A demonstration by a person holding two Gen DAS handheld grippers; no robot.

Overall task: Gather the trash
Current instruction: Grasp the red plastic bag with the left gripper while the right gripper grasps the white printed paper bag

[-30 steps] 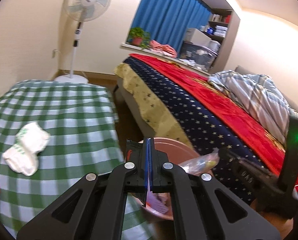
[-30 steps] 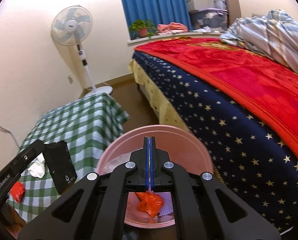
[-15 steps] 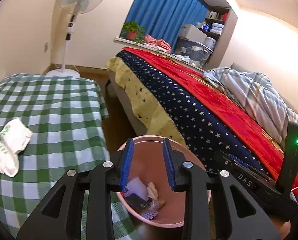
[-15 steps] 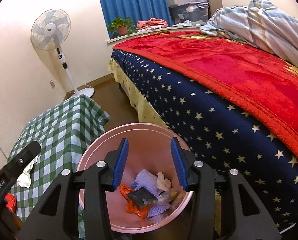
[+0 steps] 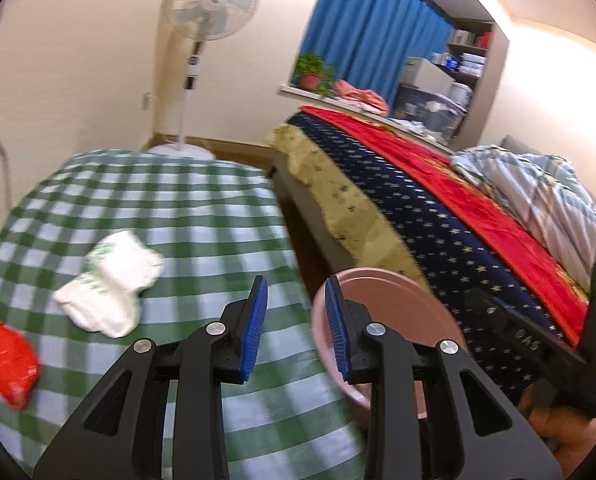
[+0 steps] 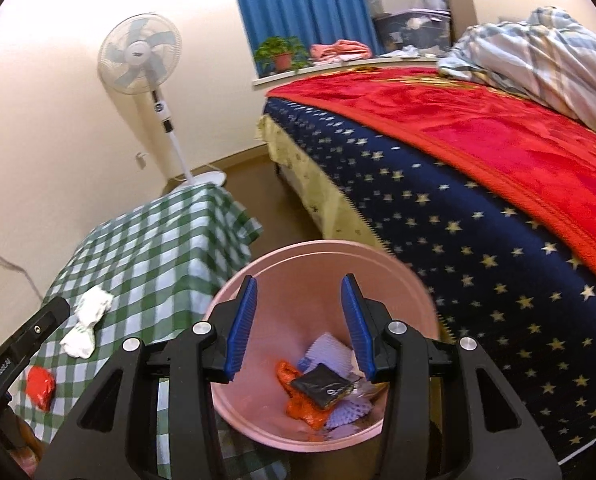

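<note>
The left hand-held gripper [image 5: 293, 322] hangs with jaws apart and empty over the green-checked surface [image 5: 201, 216]. A crumpled white wrapper [image 5: 107, 284] and a red scrap [image 5: 9, 364] lie there (well apart); the pink bin [image 5: 398, 300] stands beside.

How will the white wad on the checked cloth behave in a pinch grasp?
The white wad looks crumpled and soft, so it will probably squash between the pads. It is likely light and may unfurl or trail when lifted. Lying flat on the cloth, it seems unlikely to roll.
</note>
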